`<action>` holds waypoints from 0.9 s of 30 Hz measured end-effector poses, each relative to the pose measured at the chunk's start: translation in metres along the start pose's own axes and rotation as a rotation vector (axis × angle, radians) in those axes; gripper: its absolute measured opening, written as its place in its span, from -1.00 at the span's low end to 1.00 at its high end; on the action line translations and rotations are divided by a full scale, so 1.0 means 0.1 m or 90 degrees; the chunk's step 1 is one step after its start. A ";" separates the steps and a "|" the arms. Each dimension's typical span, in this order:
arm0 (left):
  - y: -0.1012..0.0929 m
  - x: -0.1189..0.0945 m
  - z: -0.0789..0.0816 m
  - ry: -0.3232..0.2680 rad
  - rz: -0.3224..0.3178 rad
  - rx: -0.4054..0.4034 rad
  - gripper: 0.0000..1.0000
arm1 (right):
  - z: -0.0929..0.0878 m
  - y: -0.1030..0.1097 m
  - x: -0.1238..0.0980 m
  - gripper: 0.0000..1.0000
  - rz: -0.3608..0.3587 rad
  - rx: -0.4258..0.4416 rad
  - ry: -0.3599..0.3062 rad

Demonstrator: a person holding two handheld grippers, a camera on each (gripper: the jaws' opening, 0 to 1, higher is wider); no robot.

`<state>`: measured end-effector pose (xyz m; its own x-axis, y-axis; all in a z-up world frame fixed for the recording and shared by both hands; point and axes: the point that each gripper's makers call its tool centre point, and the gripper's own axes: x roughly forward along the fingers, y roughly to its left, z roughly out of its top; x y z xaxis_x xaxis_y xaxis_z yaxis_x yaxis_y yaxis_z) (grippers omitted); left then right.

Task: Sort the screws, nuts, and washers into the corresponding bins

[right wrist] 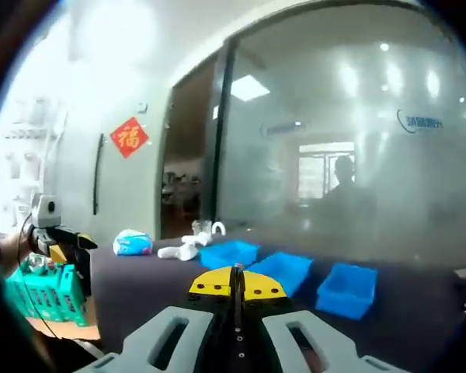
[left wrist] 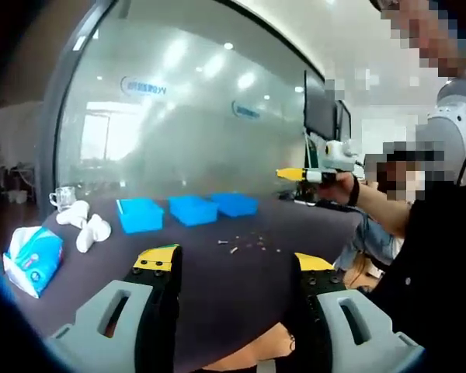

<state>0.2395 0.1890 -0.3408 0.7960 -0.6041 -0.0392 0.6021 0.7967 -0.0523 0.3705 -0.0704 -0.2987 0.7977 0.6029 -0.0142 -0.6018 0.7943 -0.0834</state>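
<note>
The dark desk [left wrist: 217, 287] is carrying three blue bins [left wrist: 191, 210] in a row, waiting to be filled. The tiny screws, nuts and washers [left wrist: 245, 245] are lying just in front of the bins, easy to reach. The left gripper [left wrist: 234, 272] is hanging near them, jaws spread wide. The right gripper [right wrist: 237, 294] is hanging high, jaws pressed together on nothing.

Frosted glass partition [left wrist: 194, 124]: curved, behind the dark surface [left wrist: 241, 287], reflecting ceiling lights. Dark-framed doorway [right wrist: 190, 155]: left of the partition. Red square wall decoration [right wrist: 129, 137]: on the white wall left of the doorway. Monitors [left wrist: 326, 113]: at the partition's right end. Recessed ceiling panel light [right wrist: 250, 87]: above the doorway.
</note>
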 end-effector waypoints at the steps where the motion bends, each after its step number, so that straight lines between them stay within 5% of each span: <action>1: 0.01 0.00 0.01 -0.002 0.001 -0.001 0.09 | -0.03 -0.01 -0.05 -1.00 -0.008 -0.003 0.003; 15: -0.02 0.03 0.04 -0.011 -0.006 0.001 0.09 | 0.03 -0.47 -0.48 -1.00 -0.160 0.002 -0.045; 22: -0.02 0.02 0.05 -0.012 -0.001 0.004 0.09 | 0.12 -0.74 -0.30 -1.00 -0.185 0.015 -0.067; 27: -0.04 0.00 0.07 -0.015 0.003 0.008 0.09 | 0.09 -0.96 0.05 -1.00 -0.192 0.004 -0.056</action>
<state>0.2379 0.1857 -0.3339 0.7996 -0.6004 -0.0157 0.5995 0.7994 -0.0393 0.4318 -0.1428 -0.2814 0.9340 0.3439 0.0971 -0.3389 0.9386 -0.0649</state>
